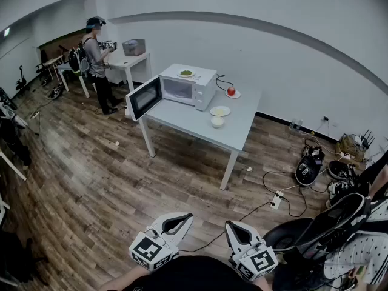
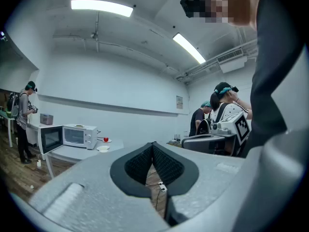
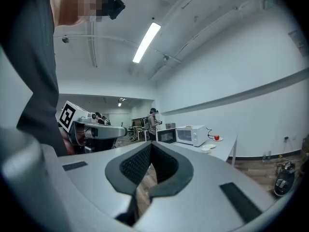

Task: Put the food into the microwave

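— What's the biggest thing in the head view?

— The plank wood floor [image 1: 91, 180], then one pale, flat-topped rectangular table [image 1: 200, 126] above centre. On its far left part sits one boxy white microwave [image 1: 189, 86], its dark-windowed door [image 1: 144, 97] swung open to the left. What is inside it I cannot tell.

— And the grippers?

— Two, at the bottom edge. The left gripper [image 1: 187, 217] and right gripper [image 1: 231, 226] are pale grey plastic with ribbed black pads. Each gripper view shows the jaws pressed together with nothing between them.

— Dishes?

— Three round white plates and one small round bowl [image 1: 217, 122]. One plate [image 1: 186, 73] lies on the microwave's roof with green food [image 1: 186, 73] on it. A second [image 1: 236, 94], right of the microwave, carries a single red fruit [image 1: 231, 91]. The third [image 1: 220, 111], in front of it, holds something pale yellow. The bowl stands just beside that third plate, nearer the table's front edge; its contents are too small to make out.

— So the food is outside the microwave?

— Yes, on top of and beside it, well apart from both grippers.
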`<state>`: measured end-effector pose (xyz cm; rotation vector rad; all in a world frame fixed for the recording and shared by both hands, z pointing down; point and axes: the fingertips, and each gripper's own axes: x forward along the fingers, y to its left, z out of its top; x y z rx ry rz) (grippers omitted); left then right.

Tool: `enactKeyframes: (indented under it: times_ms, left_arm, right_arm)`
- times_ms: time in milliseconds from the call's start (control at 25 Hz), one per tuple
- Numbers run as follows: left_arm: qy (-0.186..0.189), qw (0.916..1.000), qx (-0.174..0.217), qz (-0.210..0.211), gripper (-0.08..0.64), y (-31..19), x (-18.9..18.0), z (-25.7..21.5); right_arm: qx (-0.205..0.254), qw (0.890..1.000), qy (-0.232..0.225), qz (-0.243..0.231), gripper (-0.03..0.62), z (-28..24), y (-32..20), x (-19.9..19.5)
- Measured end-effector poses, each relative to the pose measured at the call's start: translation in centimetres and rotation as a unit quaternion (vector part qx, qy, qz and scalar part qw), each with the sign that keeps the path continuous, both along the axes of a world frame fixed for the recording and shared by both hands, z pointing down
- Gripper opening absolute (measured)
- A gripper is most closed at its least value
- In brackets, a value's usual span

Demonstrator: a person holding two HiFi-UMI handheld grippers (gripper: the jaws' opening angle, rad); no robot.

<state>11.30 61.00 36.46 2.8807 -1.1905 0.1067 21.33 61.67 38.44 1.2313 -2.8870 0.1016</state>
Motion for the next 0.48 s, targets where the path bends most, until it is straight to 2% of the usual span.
enactKeyframes:
  times_ms: [280,480]
  left_arm:
    - [0.004,0.9999,-0.003,-0.009,0.009,-0.7,2.2,0.4]
    - [0.002,0.9996,-0.005,-0.027,0.009,-0.8,3.2,0.6]
  right_arm:
    - [0.001,1.0,0.019,-0.017,0.012,0.5,-0.4,1.6]
    - [0.006,0.998,0.037,-0.057,0.014,1.4,0.5,1.9]
